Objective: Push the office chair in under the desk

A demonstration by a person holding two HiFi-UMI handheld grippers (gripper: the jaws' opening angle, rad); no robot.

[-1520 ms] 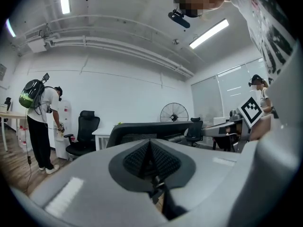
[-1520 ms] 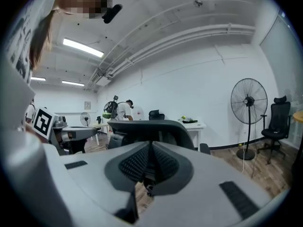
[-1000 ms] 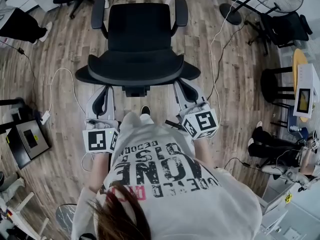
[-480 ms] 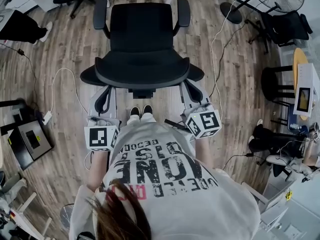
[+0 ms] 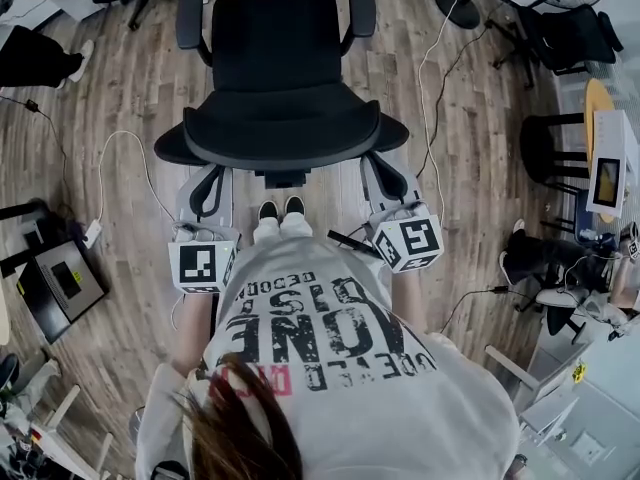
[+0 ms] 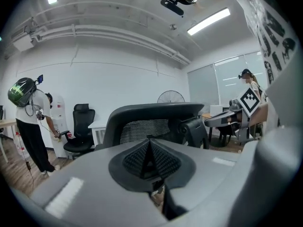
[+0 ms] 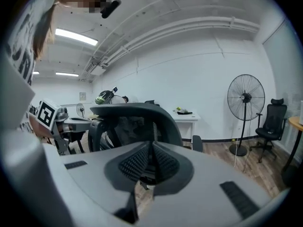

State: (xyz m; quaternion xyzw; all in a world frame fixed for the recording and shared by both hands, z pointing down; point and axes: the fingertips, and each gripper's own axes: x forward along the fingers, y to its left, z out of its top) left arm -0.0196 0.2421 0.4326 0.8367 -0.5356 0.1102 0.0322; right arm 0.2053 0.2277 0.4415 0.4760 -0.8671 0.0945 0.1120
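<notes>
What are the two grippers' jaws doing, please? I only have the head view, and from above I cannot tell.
Observer: The left gripper view shows the left gripper shut, with nothing between its jaws.
Operator: And the right one?
Observer: The right gripper is shut and empty too, pointing at the backrest of the office chair.
Operator: Is a desk ahead?
Observer: The right gripper view shows a white desk by the wall, beyond the chair.
</notes>
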